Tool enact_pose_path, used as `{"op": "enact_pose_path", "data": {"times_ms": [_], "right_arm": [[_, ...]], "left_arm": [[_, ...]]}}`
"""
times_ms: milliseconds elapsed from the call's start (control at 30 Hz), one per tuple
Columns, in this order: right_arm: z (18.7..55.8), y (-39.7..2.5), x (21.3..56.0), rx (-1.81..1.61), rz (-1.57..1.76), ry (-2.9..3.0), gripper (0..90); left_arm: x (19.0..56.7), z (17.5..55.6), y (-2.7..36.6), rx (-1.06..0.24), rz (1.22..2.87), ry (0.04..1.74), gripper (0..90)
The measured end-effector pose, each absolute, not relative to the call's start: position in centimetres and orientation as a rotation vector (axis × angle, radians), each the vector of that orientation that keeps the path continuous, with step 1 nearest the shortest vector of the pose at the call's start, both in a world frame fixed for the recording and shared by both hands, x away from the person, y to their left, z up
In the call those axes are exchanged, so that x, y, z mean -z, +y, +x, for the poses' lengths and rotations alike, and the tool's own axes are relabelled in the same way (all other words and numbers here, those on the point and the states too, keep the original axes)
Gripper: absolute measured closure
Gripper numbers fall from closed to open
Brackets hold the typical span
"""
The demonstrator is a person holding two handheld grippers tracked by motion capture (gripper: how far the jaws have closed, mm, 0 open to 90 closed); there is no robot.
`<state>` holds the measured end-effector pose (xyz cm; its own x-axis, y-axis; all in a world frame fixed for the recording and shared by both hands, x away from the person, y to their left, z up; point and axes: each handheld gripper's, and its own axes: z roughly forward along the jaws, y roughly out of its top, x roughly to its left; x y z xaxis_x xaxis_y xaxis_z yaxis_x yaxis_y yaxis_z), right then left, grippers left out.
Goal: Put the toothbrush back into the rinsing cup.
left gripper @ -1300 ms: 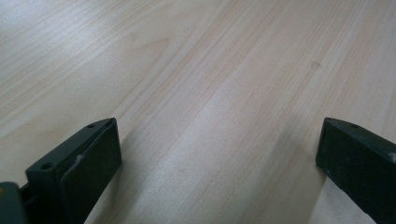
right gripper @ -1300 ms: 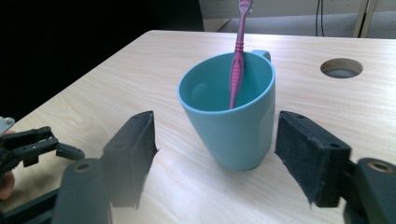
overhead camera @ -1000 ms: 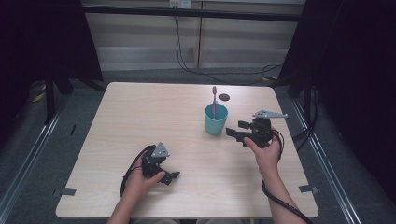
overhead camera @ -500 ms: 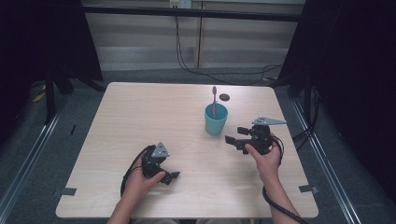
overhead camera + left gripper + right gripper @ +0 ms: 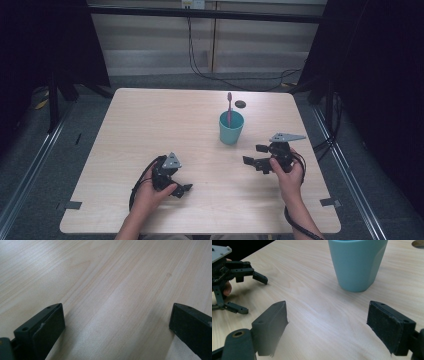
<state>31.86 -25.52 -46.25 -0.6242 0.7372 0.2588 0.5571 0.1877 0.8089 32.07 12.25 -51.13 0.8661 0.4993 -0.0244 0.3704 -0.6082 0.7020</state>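
A teal cup (image 5: pixel 231 128) stands right of the table's middle with a pink toothbrush (image 5: pixel 229 107) upright in it. My right gripper (image 5: pixel 254 154) is held low over the table just right of and nearer than the cup, jaws open toward the left and nothing between them. In the right gripper view the cup (image 5: pixel 357 265) sits ahead of my open right gripper (image 5: pixel 328 305), a short way off. My left gripper (image 5: pixel 178 184) rests by the front left of the table, and in its own view it (image 5: pixel 116 308) stands wide open over bare wood.
A small dark disc (image 5: pixel 240 104) lies behind the cup near the far edge. The light wooden table (image 5: pixel 150 130) stands on a grey floor with dark curtains around. In the right gripper view the left gripper (image 5: pixel 233 277) and its hand lie off to the left.
My right gripper has drawn back from the cup toward the person and sunk lower. The left gripper has stayed in place.
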Motion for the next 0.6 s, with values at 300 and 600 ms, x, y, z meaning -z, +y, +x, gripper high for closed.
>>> {"op": "enact_pose_path", "data": {"times_ms": [300,600], "right_arm": [[30.9,-26.3,47.0,-1.391,1.259,2.278,15.9],[29.6,-26.1,48.1,-1.331,1.223,2.314,15.9]], "left_arm": [[51.1,32.1,12.3,-0.224,2.291,0.624,0.0],[51.1,32.1,12.2,-0.224,2.291,0.625,0.0]]}}
